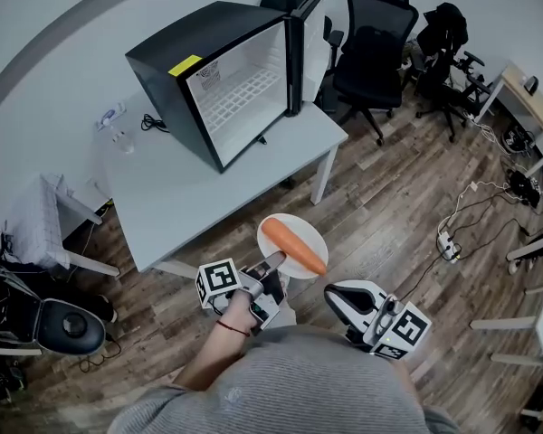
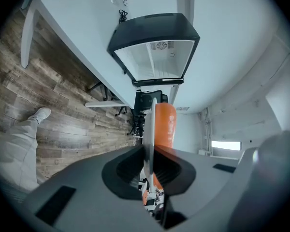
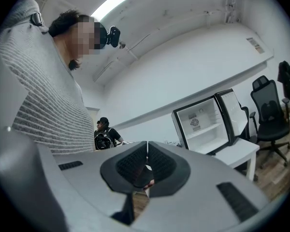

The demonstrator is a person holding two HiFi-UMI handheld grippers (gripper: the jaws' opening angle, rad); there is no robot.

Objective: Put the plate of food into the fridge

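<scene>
the left gripper (image 1: 273,262) was held out low in front of the torso, its jaws clamped on the near rim of the plate (image 1: 304,231), which ran edge-on between them in the left gripper view. the left hand (image 1: 239,307) gripped it behind the marker cube (image 1: 219,278), forearm bare, a red band at the wrist. the right gripper (image 1: 335,300) hung just beside it, lower and to the right, jaws pressed together with nothing between them

floor (image 1: 394,211): wood planks | wall (image 3: 183,66): white | table (image 1: 190,206): white | chairs (image 1: 373,48): black office | light (image 3: 109,4): ceiling strip
</scene>
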